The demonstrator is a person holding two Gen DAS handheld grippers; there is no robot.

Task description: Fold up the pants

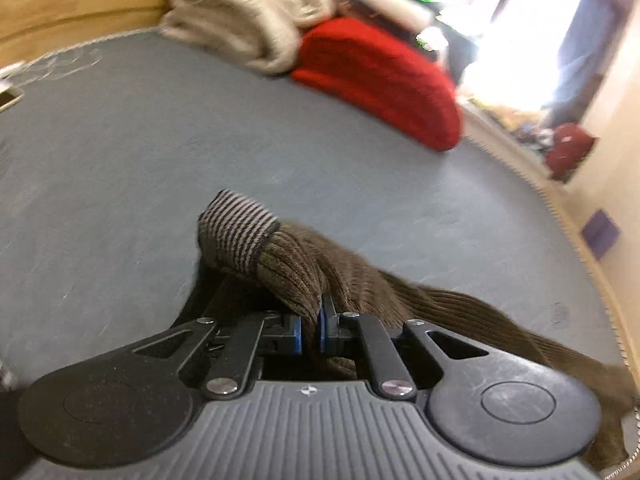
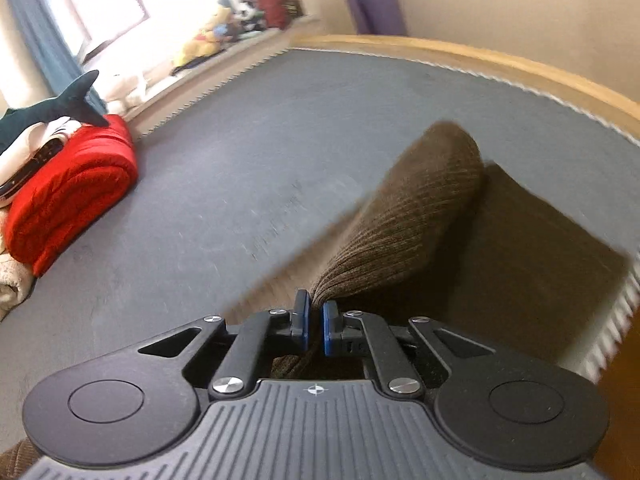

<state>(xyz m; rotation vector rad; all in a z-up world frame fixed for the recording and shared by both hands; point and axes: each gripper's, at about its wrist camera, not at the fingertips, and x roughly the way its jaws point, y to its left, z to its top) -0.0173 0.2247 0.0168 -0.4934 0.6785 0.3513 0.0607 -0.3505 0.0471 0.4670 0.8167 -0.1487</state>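
Grey mattress [image 1: 120,152] carries brown corduroy pants [image 1: 360,280], bunched near its edge. Fabric is pinched by left gripper [image 1: 310,330] and right gripper [image 2: 316,326]. Red blanket [image 2: 68,192] is stacked at far edge.

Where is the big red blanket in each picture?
Left wrist view: the red blanket lies upper middle-right, on the grey bed cover, beside a beige blanket.
Right wrist view: the red blanket lies at the left edge, under a toy shark.
Shared landmark: the brown pants.
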